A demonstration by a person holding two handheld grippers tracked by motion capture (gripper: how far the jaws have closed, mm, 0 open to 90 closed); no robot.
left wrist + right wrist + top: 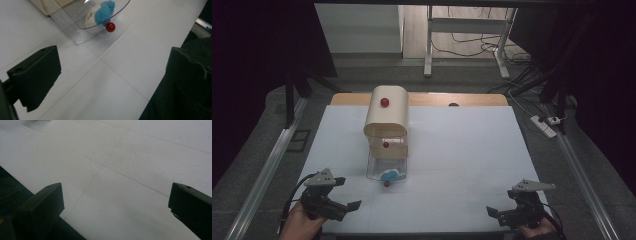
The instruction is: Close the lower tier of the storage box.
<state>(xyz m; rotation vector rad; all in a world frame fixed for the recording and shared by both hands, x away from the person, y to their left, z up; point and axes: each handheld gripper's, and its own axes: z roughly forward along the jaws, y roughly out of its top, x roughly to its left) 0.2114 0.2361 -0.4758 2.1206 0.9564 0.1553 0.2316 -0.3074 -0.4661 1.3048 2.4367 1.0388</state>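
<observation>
White table [462, 150] under me, floor dim beyond. At its centre I see a cream drawer cabinet [386, 118] with red knobs, its clear bottom drawer [386, 170] pulled out, holding a blue-and-white plush [101, 13]. My left gripper [346, 194] and right gripper [493, 212] rest near the front edge, jaws apart and empty.

— Where does the cabinet [386, 120] stand from your seat?

— On the table [462, 150], left of the middle and toward the far side. Its lowest drawer [386, 167] is pulled out toward you, and a soft toy [389, 175] lies in it, up against the front wall.

— And your grippers?

— Both at the near edge. Your left gripper [348, 192] is near the left corner, just before and to the left of that drawer. Your right gripper [492, 212] is near the right corner, well apart from the cabinet.
</observation>
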